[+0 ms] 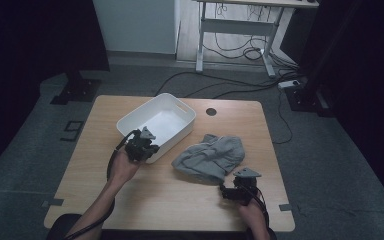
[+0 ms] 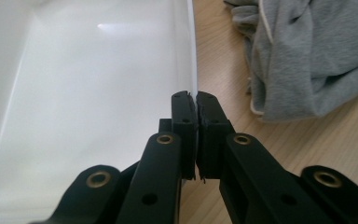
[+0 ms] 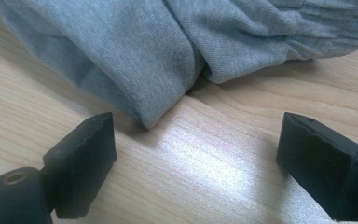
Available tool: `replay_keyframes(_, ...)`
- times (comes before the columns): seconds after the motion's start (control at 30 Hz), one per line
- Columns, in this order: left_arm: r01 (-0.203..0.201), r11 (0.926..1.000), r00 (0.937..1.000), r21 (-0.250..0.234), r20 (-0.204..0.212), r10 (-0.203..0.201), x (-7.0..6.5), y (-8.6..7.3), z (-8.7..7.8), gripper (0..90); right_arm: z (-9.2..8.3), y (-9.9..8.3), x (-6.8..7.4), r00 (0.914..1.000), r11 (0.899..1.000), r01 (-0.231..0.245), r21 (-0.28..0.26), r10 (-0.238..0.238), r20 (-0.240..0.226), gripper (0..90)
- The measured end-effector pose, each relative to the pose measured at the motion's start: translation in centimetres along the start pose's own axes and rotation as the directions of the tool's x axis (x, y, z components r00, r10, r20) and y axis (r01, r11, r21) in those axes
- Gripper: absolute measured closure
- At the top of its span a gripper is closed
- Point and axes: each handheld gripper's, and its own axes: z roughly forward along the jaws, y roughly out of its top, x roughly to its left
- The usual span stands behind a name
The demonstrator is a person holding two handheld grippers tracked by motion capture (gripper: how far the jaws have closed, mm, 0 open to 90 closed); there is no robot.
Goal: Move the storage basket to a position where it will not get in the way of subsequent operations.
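Observation:
A crumpled grey garment (image 1: 210,156) lies on the wooden table (image 1: 180,200), right of a white plastic bin (image 1: 172,140). My left gripper (image 1: 147,145) sits at the bin's near wall. In the left gripper view its jaws (image 2: 196,95) are pressed together on the bin's thin rim (image 2: 192,56), with the garment (image 2: 307,56) off to the right. My right gripper (image 1: 232,187) rests on the table just in front of the garment. Its jaws stand wide apart (image 3: 196,149), nothing between them, and a folded edge of the garment (image 3: 168,46) lies a little beyond the tips.
A round cable hole (image 1: 211,111) is in the table's far edge. Behind the table are a desk frame (image 1: 235,30) and cables (image 1: 240,85) on the floor. Bare tabletop lies between the two hands.

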Motion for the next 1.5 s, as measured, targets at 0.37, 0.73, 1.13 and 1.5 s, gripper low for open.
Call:
replay_keyframes(0.37, 0.045, 0.9989, 0.9969, 0.008, -0.065, -0.045, 2.5, -1.0, -0.6, 86.8, 0.0, 0.0, 0.0, 1.0, 1.0, 0.003, 0.0, -0.003, 0.0, 11.5)
replay_keyframes(0.73, 0.092, 0.9957, 0.9871, 0.013, -0.133, -0.089, 5.3, -2.2, -1.4, 86.9, 0.0, 0.0, 0.0, 1.0, 1.0, 0.003, -0.002, -0.003, 0.0, 11.5)
replay_keyframes(1.13, 0.158, 0.9874, 0.974, 0.005, -0.165, -0.155, 8.7, -3.4, -2.2, 86.9, 0.0, 0.0, 0.0, 1.0, 1.0, 0.002, -0.002, -0.002, 0.0, 11.5)
replay_keyframes(1.5, 0.198, 0.9799, 0.9646, 0.024, -0.182, -0.191, 12.3, -4.1, -2.8, 86.8, 0.0, 0.0, 0.0, 1.0, 1.0, 0.002, -0.002, -0.002, 0.0, 11.5)
